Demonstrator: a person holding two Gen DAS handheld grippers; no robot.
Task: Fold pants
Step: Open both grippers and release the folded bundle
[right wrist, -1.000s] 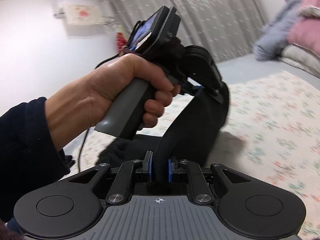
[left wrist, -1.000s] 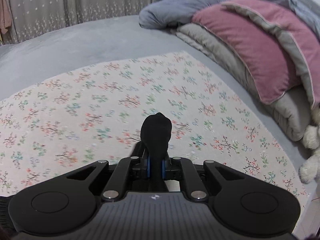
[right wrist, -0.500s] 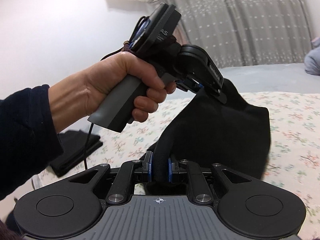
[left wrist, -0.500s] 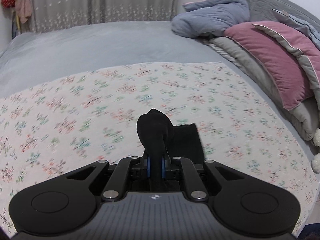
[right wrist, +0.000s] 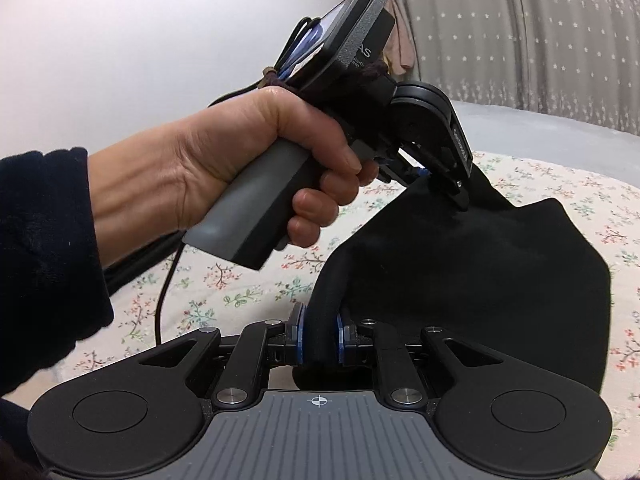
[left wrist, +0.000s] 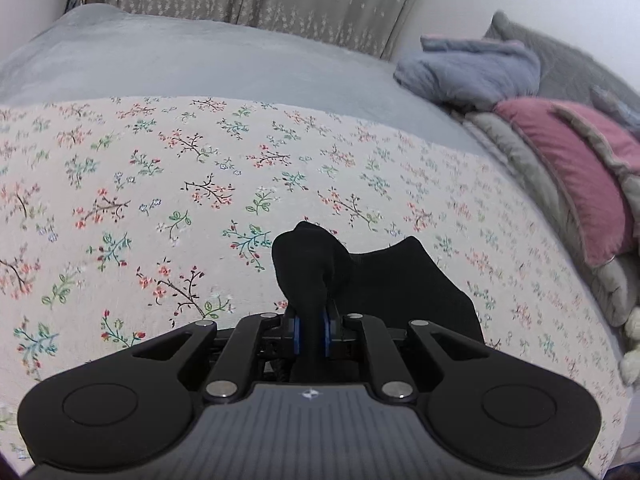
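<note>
Wide bed point(left wrist: 224, 64) under a grey cover, with a floral sheet point(left wrist: 160, 184) spread over its near part. Stacked at the bed's right edge, grey and pink bedding point(left wrist: 568, 168), a blue-grey blanket point(left wrist: 472, 68) on top. Grey curtain point(right wrist: 520, 32) along the far wall.

Black pants point(right wrist: 472, 264) held up over the floral sheet, slung between both tongs; long axis not clear, the cloth bunched into a broad hanging panel that spreads out to the right in the right wrist view, lower edge close to the sheet, contact uncertain. In the left wrist view, a lump of the same cloth point(left wrist: 316, 264) standing up out of the grip, with a flap to its right.

Left hand point(right wrist: 256, 160) wrapped round the grey handle, cable trailing below it.

Left tongs point(left wrist: 311, 332) clenched on one edge of the pants, also seen from outside point(right wrist: 456, 188) pinching the upper edge. Right tongs point(right wrist: 320, 340) clenched on a thick rolled edge of the pants.
</note>
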